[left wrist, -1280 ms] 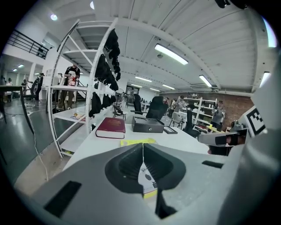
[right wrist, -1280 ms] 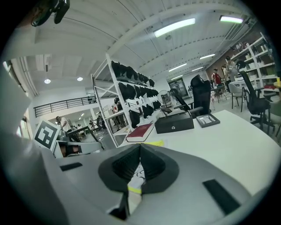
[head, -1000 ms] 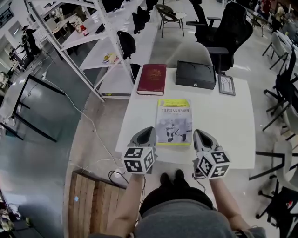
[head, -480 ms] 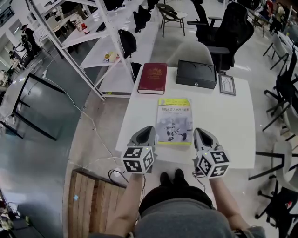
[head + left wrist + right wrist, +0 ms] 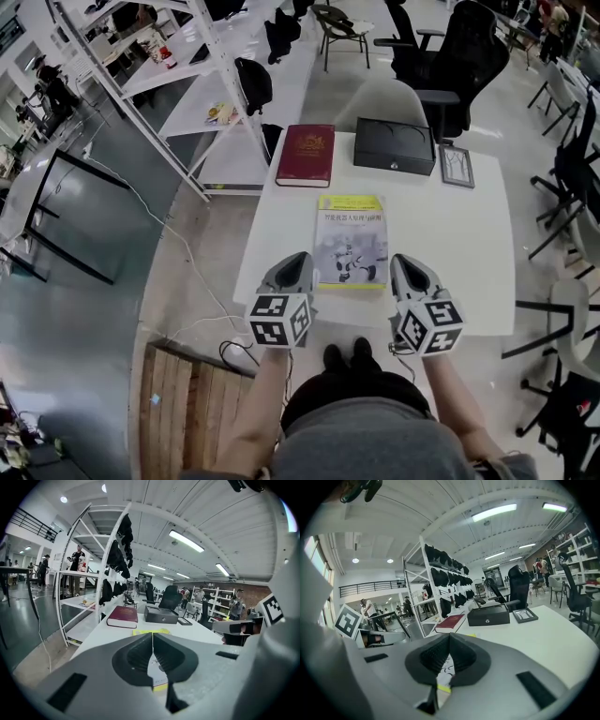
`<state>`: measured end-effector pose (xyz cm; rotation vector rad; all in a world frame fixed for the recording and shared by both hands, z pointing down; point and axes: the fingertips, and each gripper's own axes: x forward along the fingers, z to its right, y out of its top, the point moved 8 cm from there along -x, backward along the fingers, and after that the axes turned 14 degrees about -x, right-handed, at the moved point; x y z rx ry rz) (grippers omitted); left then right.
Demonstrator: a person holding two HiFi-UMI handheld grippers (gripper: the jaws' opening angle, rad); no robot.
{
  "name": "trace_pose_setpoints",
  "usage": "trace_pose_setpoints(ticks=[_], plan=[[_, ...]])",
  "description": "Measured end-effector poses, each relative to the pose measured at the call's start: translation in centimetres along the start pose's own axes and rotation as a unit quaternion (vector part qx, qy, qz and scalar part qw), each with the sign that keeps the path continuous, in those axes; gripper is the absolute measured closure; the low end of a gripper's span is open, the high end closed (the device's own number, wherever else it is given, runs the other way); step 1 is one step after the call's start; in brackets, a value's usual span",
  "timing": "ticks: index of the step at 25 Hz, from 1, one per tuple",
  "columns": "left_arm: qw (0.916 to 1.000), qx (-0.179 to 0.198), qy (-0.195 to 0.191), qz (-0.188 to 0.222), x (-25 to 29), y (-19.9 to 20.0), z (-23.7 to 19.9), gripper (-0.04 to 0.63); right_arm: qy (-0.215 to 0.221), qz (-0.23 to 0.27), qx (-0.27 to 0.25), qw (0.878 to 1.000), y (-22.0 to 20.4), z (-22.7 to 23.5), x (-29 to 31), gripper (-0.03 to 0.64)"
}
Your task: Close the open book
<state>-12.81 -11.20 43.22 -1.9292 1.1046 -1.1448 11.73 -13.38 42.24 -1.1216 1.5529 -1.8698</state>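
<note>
Book [image 5: 351, 241]: thin yellow paperback, flat on table [image 5: 469, 262], cover looks shut; likely light, floppy; take its free long edge.
Left gripper [image 5: 300, 261]: jaws together, empty, beside near-left corner.
Right gripper [image 5: 399, 264]: likewise, near-right.
Beyond: red book [image 5: 306, 156], black box [image 5: 394, 148].

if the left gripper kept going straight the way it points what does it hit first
Most likely the yellow book, near its left edge: the left gripper, jaws shut, tilts slightly down and the book shows just past its tips. It might instead touch the white table beside it; depth is unclear.
</note>
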Motion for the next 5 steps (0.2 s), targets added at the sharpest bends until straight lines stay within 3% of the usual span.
trace_pose_setpoints(ticks=[5], plan=[[1.0000,0.004,0.000,-0.001,0.08,-0.01,-0.08,0.586,0.000,-0.001,0.000,1.000,-0.06,-0.10,0.09,0.614]])
